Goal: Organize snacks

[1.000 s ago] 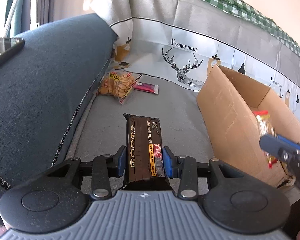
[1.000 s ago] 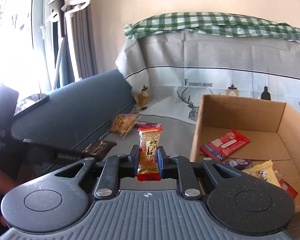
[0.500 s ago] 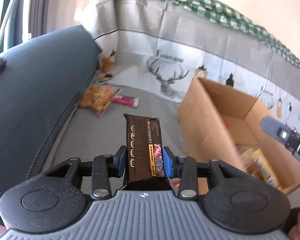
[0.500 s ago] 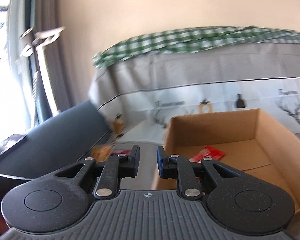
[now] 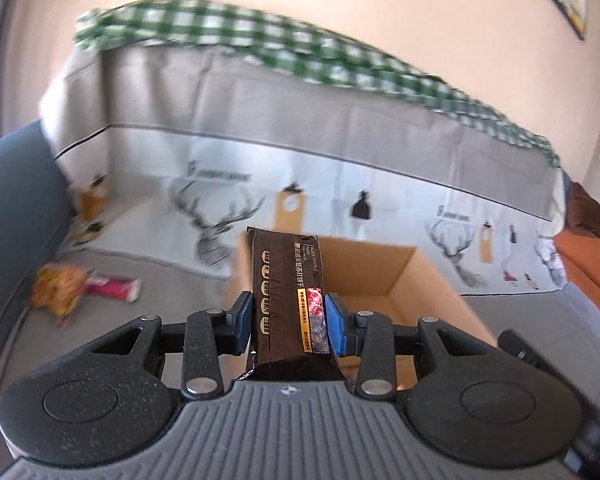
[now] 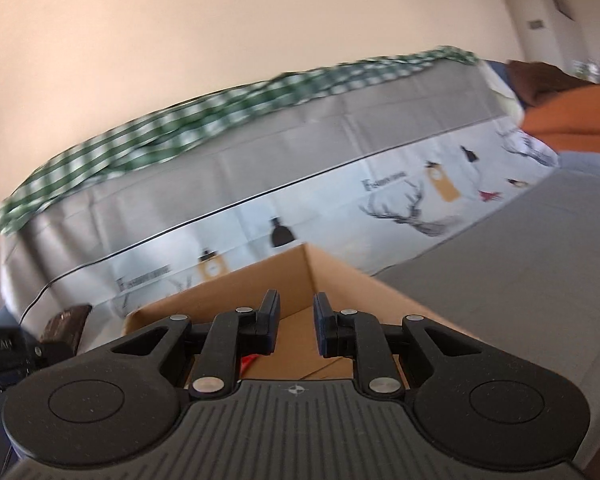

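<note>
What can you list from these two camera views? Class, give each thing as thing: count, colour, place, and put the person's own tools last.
Dark biscuit pack: one, black-brown with gold print, upright between the left tool's pads.
Cardboard box: one, brown, open, on the grey seat ahead of both tools.
Snack bag: one, yellow-orange, on the seat at far left.
Pink bar: one, pink, beside the snack bag.
Sofa cover: one, grey and white with deer prints, over the backrest.
Checked cloth: one, green-white, along the top.
Orange cushion: one, far right.
Left tool: one, black with blue pads, gripping the pack.
Right tool: one, black, empty, above the box.
</note>
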The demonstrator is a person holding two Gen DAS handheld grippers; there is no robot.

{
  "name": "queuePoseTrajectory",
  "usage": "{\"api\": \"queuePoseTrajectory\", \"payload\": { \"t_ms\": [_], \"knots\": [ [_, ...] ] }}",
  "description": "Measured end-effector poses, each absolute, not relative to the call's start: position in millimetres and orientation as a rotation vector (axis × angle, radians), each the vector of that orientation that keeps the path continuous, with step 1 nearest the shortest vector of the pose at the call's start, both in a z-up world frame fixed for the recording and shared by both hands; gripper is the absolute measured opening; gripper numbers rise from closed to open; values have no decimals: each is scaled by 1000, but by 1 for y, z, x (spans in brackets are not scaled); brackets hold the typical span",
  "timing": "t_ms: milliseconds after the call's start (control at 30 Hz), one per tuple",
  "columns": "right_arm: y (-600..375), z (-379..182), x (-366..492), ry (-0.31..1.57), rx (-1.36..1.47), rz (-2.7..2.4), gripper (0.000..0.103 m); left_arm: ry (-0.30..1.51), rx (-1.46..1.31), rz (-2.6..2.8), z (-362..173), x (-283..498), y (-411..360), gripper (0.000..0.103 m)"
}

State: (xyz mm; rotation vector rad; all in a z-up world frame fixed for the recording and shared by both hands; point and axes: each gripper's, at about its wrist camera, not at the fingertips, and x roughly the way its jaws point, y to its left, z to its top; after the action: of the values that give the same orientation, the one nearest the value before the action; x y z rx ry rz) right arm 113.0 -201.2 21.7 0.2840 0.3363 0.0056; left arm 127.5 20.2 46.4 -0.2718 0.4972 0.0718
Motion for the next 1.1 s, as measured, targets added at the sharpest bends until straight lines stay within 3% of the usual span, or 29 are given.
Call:
{"api": "queuePoseTrajectory", "payload": {
  "t_ms": [500,567,633,700,967,1100],
  "knots": [
    [-188,18,113,321,202,57,19,440,-306,41,64,130,20,42],
    [-182,18,110,314,171,70,23,429,-315,58,64,118,31,42],
    [-173,18,105,317,134,99,40,422,-324,82,63,102,46,42],
    [-161,17,96,307,90,132,44,420,-334,113,57,84,64,42],
    [-89,17,30,220,-107,414,44,449,-304,249,16,1,144,42],
    [-48,3,-1,249,-227,544,35,461,-277,256,-6,-28,165,42]
  ]
}}
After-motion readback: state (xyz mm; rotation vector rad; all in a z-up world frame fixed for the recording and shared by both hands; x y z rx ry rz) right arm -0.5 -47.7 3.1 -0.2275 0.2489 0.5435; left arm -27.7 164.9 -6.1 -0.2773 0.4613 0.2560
